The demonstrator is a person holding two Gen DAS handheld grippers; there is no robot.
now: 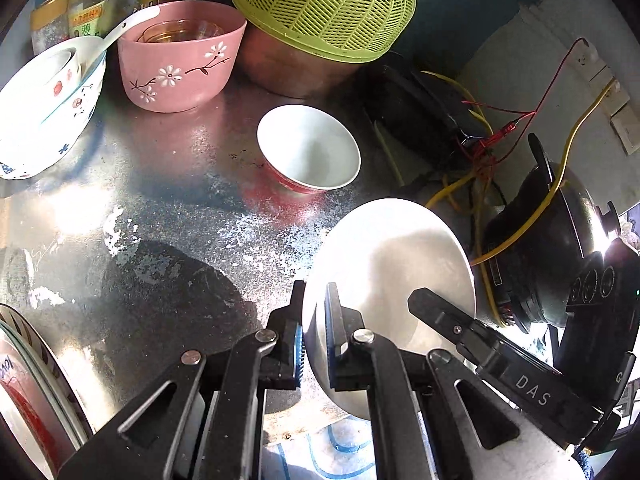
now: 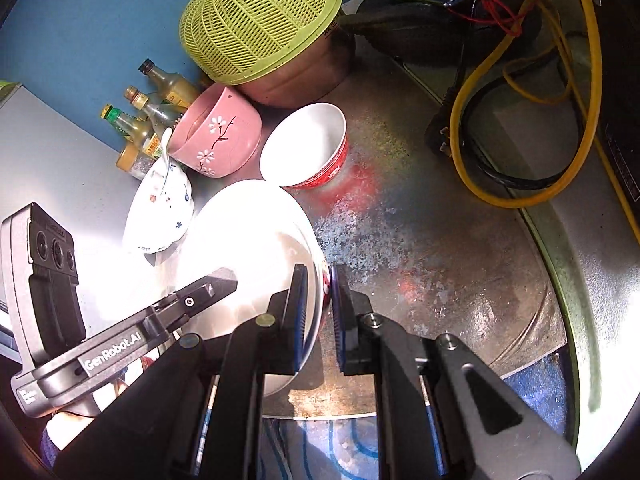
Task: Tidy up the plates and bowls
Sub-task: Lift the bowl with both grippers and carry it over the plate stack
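White bowl (image 1: pixel 390 264), held between both tools above the metal tabletop (image 1: pixel 168 208). The left tool (image 1: pixel 316 340) is closed on one side of the rim, one pad inside and one outside; the right tool (image 2: pixel 320 312) is closed on the opposite side of the rim in the same manner (each tool appears as a black body in the other's view). The bowl hangs tilted near the tabletop's front edge, apart from the other ware. Beyond it stand a red-sided bowl (image 1: pixel 308 150), upright and empty, then a pink flowered bowl (image 1: pixel 182 58) holding glasses, and a white patterned bowl (image 1: pixel 48 108) with a spoon. An inverted green basket (image 1: pixel 324 4) covers a metal pot at the rear. Glazed ceramic of this kind is judged stiff, fairly heavy, slippery and brittle; the rim is the natural grasp point, and a two-sided hold limits swinging. Setting down calls for a gentle, level descent.
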